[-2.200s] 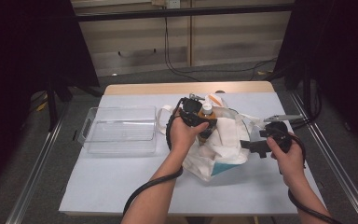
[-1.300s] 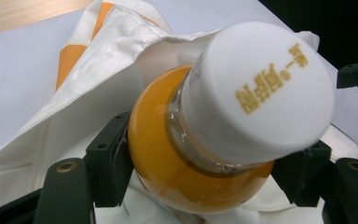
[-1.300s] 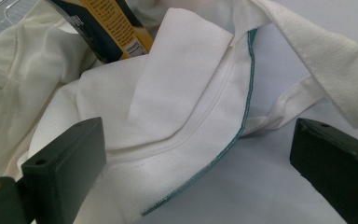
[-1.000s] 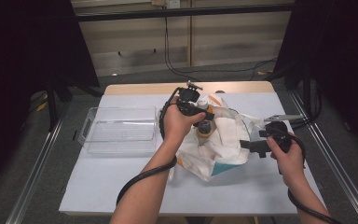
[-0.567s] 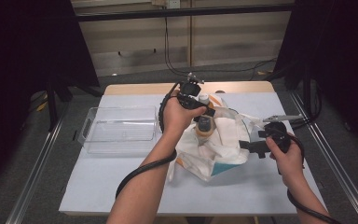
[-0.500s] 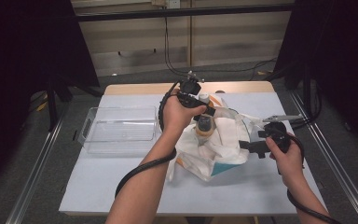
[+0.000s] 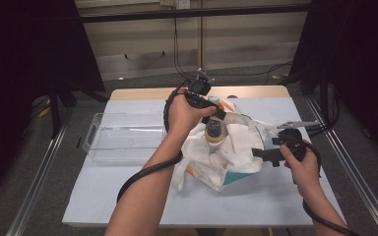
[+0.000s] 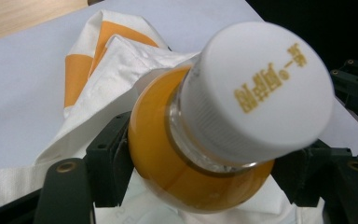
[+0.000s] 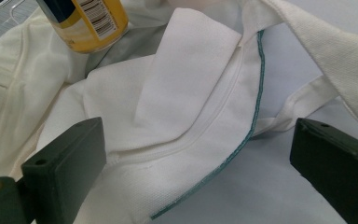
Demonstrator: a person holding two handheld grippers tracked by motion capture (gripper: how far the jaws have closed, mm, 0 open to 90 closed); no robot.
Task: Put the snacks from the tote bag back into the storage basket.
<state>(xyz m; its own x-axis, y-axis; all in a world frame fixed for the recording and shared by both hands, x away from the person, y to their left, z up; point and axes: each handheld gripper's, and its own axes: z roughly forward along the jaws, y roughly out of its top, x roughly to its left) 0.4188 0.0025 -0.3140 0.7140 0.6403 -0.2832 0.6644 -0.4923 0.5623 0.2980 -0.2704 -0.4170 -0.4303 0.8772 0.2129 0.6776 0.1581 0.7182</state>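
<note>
My left gripper [image 7: 215,113] is shut on the neck of a bottle of orange juice [image 7: 215,130] with a white cap [image 8: 256,88], and holds it upright above a white cloth bag [image 7: 226,160]. In the left gripper view the black jaws press on the orange bottle [image 8: 168,158] from both sides, with the bag [image 8: 102,70] below. My right gripper [image 7: 267,154] stands open at the bag's right edge. In the right gripper view its jaws [image 9: 198,158] are wide apart over the teal-trimmed bag cloth [image 9: 182,93], and the bottle's yellow base [image 9: 81,18] shows at top left.
A clear plastic tray [image 7: 123,142] stands left of the bag. A white sheet [image 7: 128,196] covers the table, with a wooden strip [image 7: 142,93] at the far edge. Metal rails [image 7: 39,172] run along both sides.
The left hand has lifted the bottle higher above the bag and a little toward the far side. The right gripper has stayed in place.
</note>
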